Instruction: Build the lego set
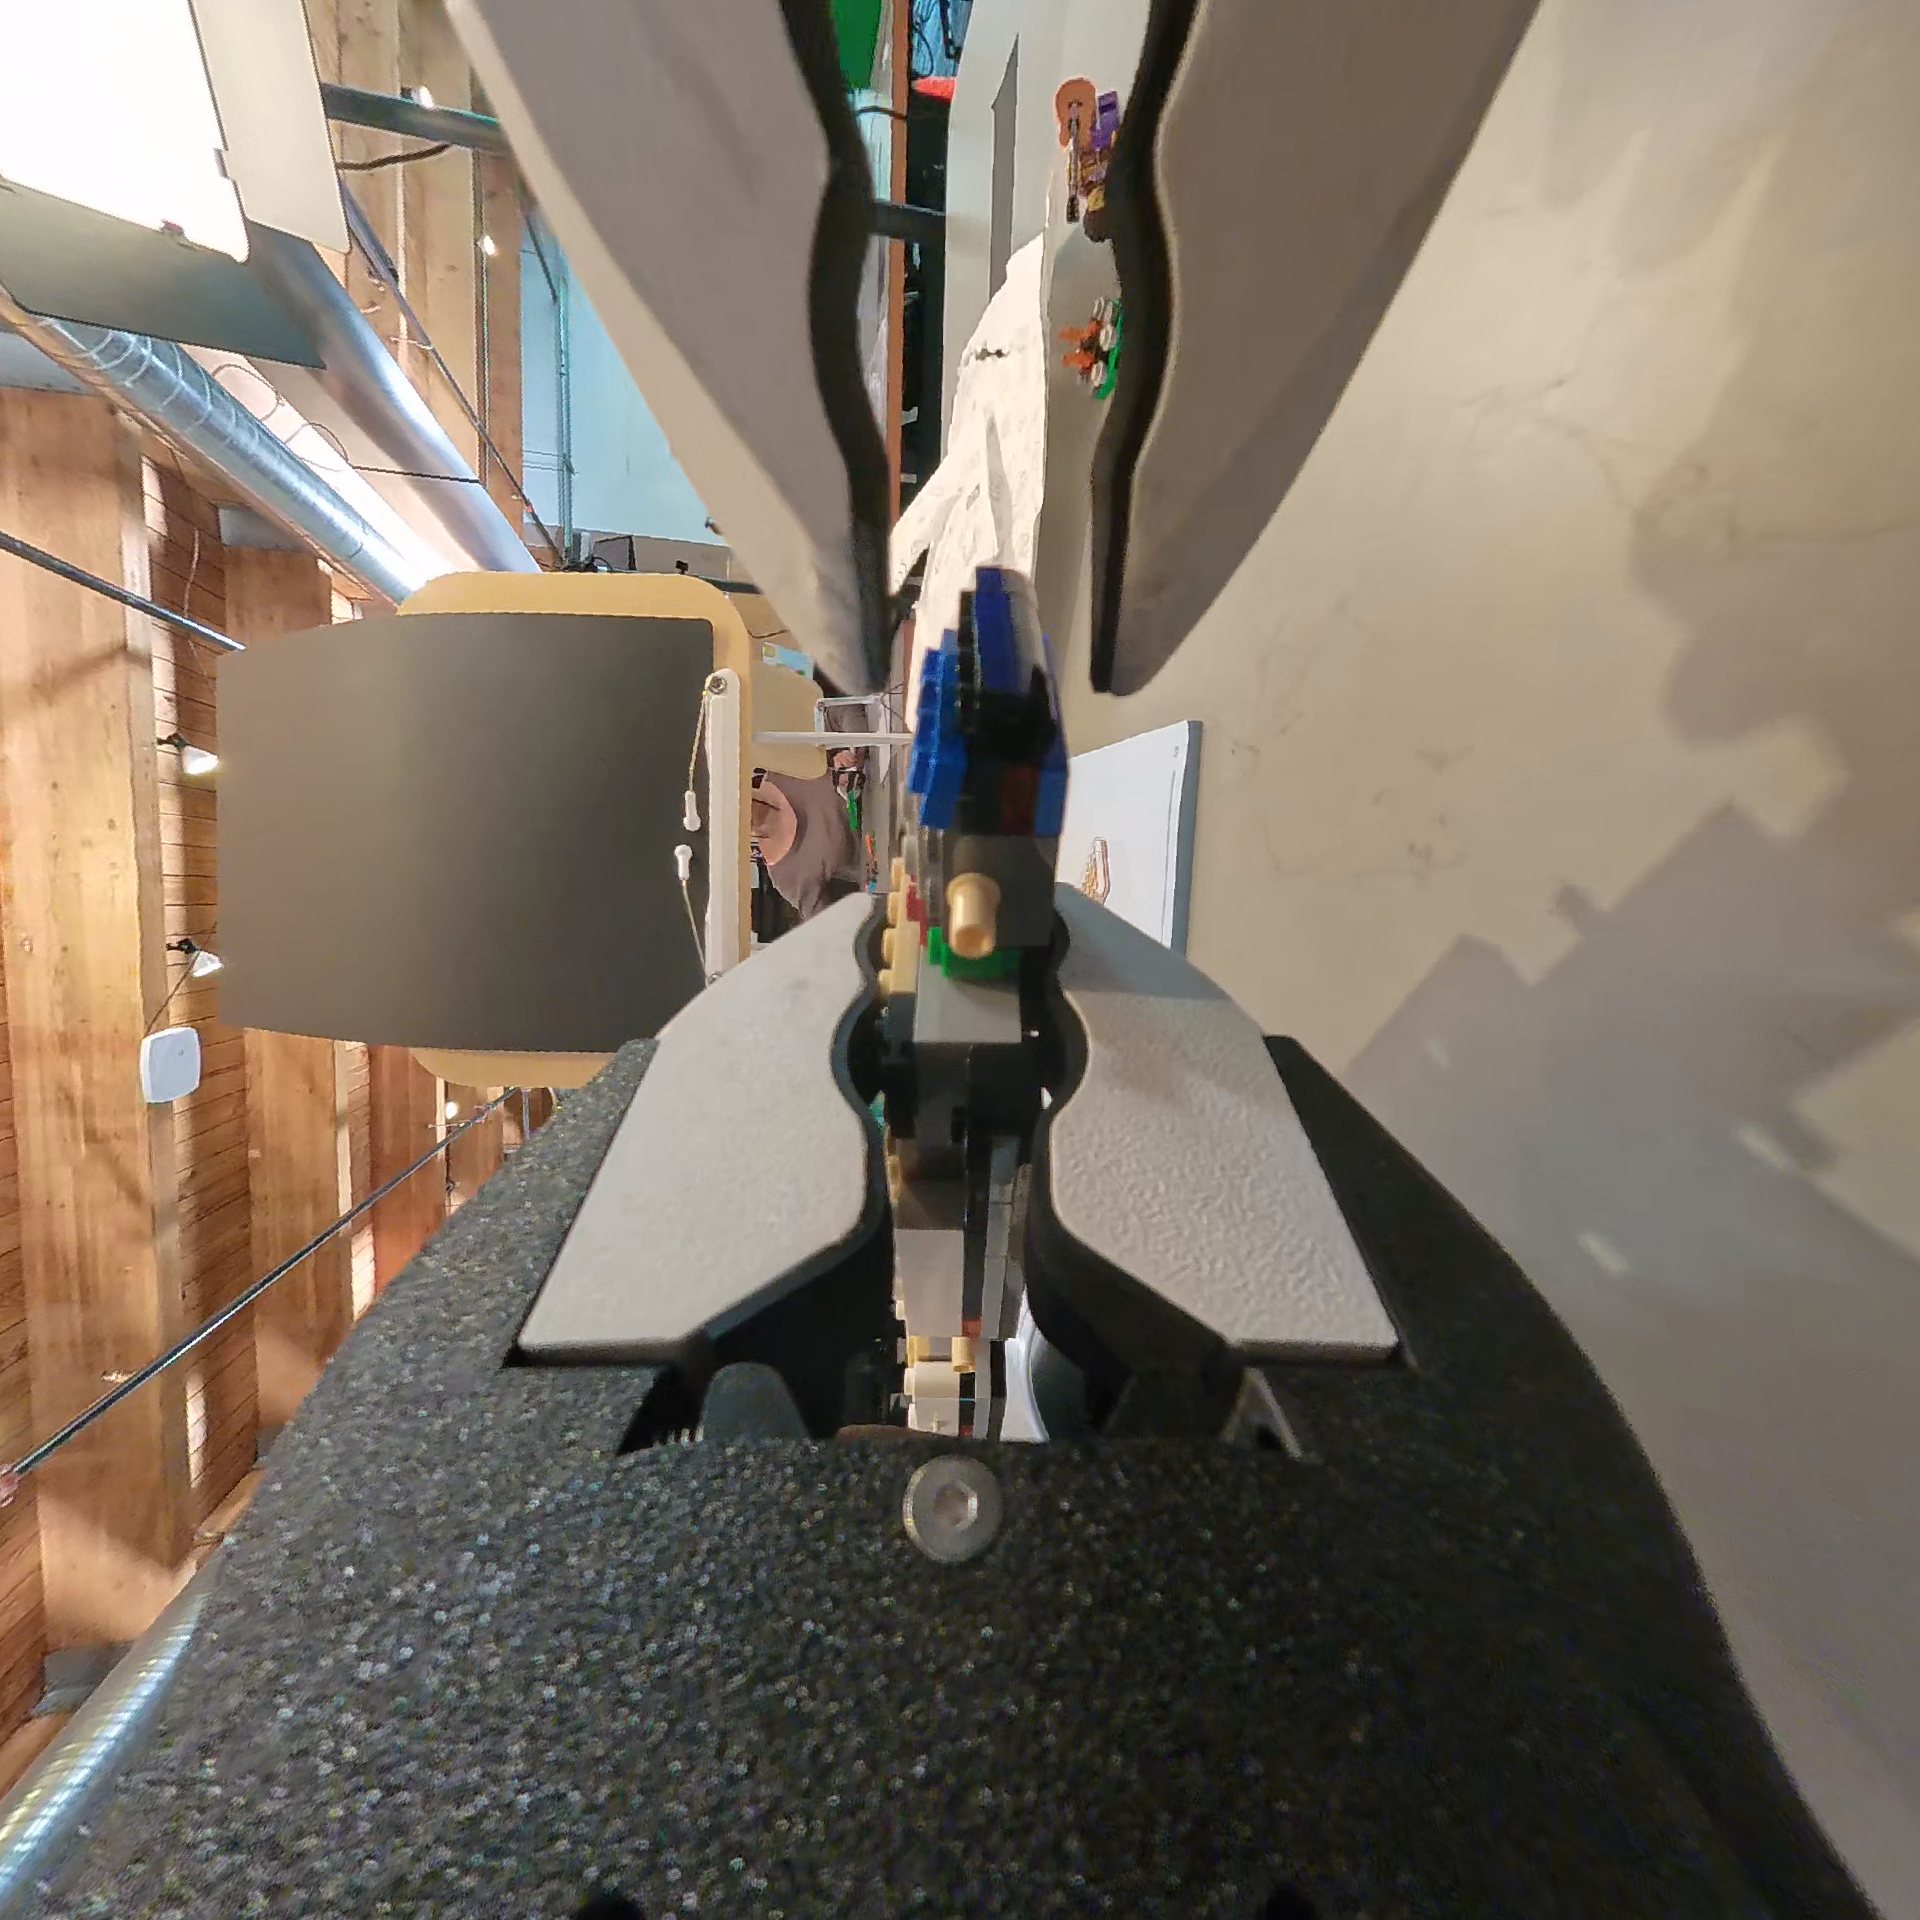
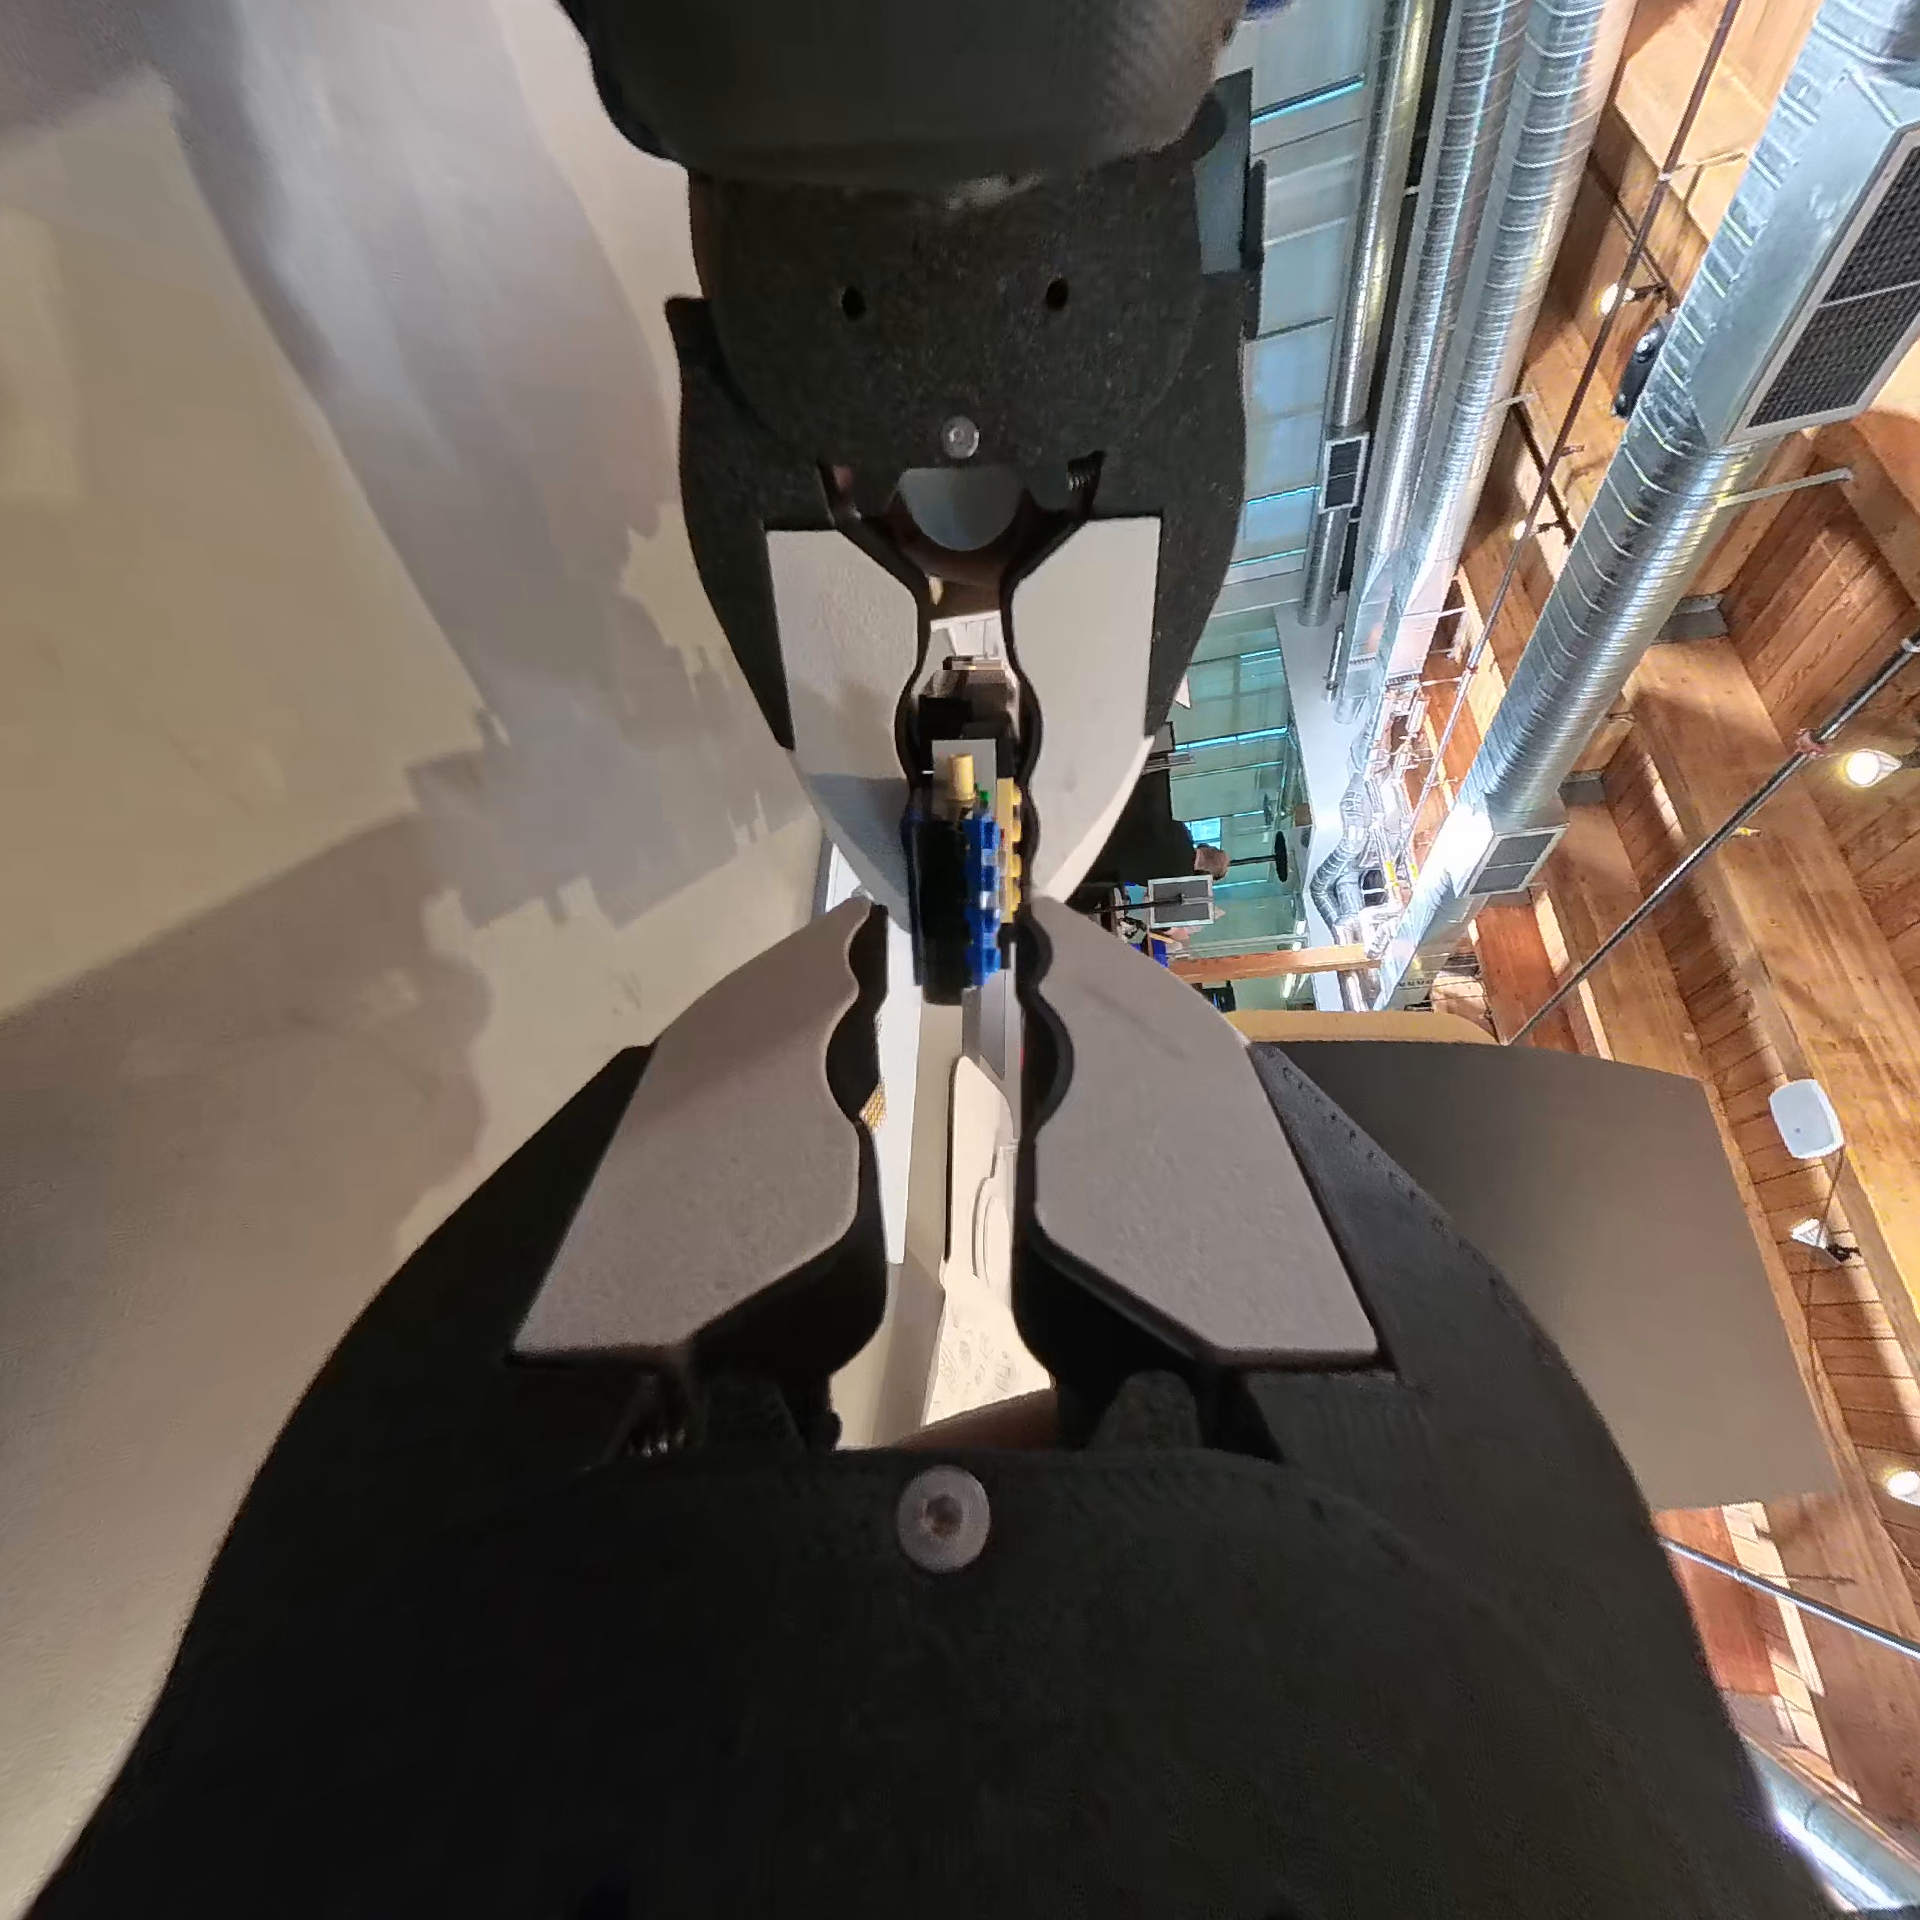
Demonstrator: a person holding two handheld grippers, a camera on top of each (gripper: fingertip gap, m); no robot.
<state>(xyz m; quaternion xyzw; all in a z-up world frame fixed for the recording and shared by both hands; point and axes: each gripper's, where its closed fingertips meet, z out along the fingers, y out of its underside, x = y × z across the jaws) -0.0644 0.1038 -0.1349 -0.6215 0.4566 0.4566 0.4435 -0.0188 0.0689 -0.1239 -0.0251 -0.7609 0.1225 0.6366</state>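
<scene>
My left gripper (image 1: pixel 966 935) is shut on a toy-brick model (image 1: pixel 987 727) of grey, black and blue bricks with a tan peg (image 1: pixel 971 914) and a green piece. It holds the model by its grey end, in the air beside the beige table (image 1: pixel 1455 727). My right gripper (image 2: pixel 951 925) faces it from the other side and is open. The model's blue and black end (image 2: pixel 945 914) lies between its fingertips. The right pad (image 2: pixel 1039 935) is at the bricks, and a gap shows at the left pad (image 2: pixel 857 935). The left gripper also shows in the right wrist view (image 2: pixel 966 862).
On the table lie a white booklet (image 1: pixel 1132 821), a creased printed sheet (image 1: pixel 997 436) and two small brick builds (image 1: pixel 1091 135) (image 1: pixel 1096 348). A black panel (image 1: pixel 457 831) stands beyond the table's edge. A person (image 1: pixel 800 831) is far off in the room.
</scene>
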